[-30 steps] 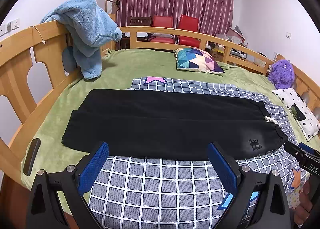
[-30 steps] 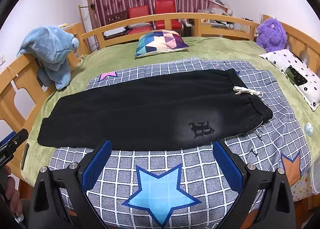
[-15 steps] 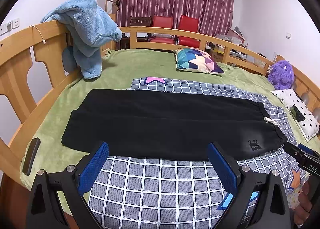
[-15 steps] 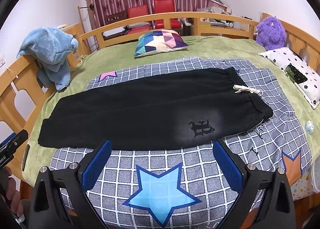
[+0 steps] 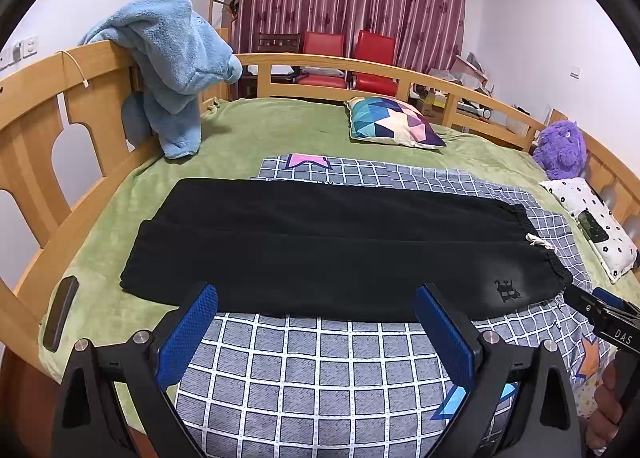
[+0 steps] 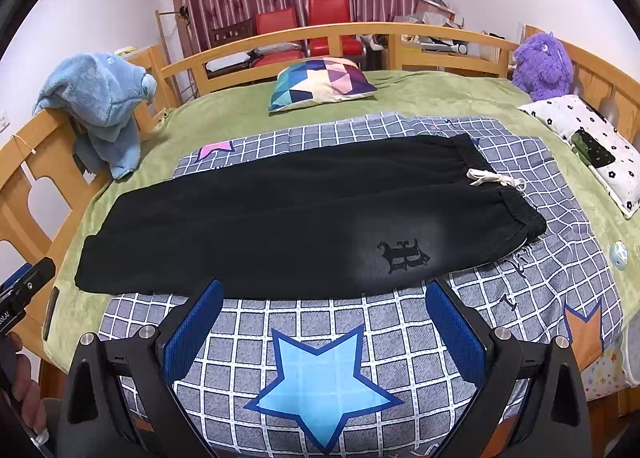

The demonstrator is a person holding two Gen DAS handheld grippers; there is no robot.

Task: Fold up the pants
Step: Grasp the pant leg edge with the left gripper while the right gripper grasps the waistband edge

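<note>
You held the left gripper (image 5: pixel 316 322) just short of the near edge of the black pants (image 5: pixel 340 246), its blue pads (image 5: pixel 188 334) spread wide with nothing between them. Your right gripper (image 6: pixel 324 318) hovered the same way off that near edge, toward the waistband end, jaws spread and empty, above the blue star (image 6: pixel 324 386) printed on the checked quilt (image 6: pixel 400 330).

The pants lay flat and lengthwise across the quilt, one leg laid over the other, with the elastic waistband and its white drawstring (image 6: pixel 496 179) at the right end and the cuffs at the left end, overhanging onto the green blanket (image 5: pixel 272 129). A dark logo (image 6: pixel 402 256) sat near the waistband on the side closest to you.

Beyond the pants lay a geometric-patterned pillow (image 5: pixel 394 125). Past the cuff end, a blue plush towel (image 5: pixel 172 61) hung over the wooden bed rail (image 5: pixel 40 97). Past the waistband end sat a purple stuffed toy (image 6: pixel 542 61) and a white flowered pillow (image 6: pixel 588 141).
</note>
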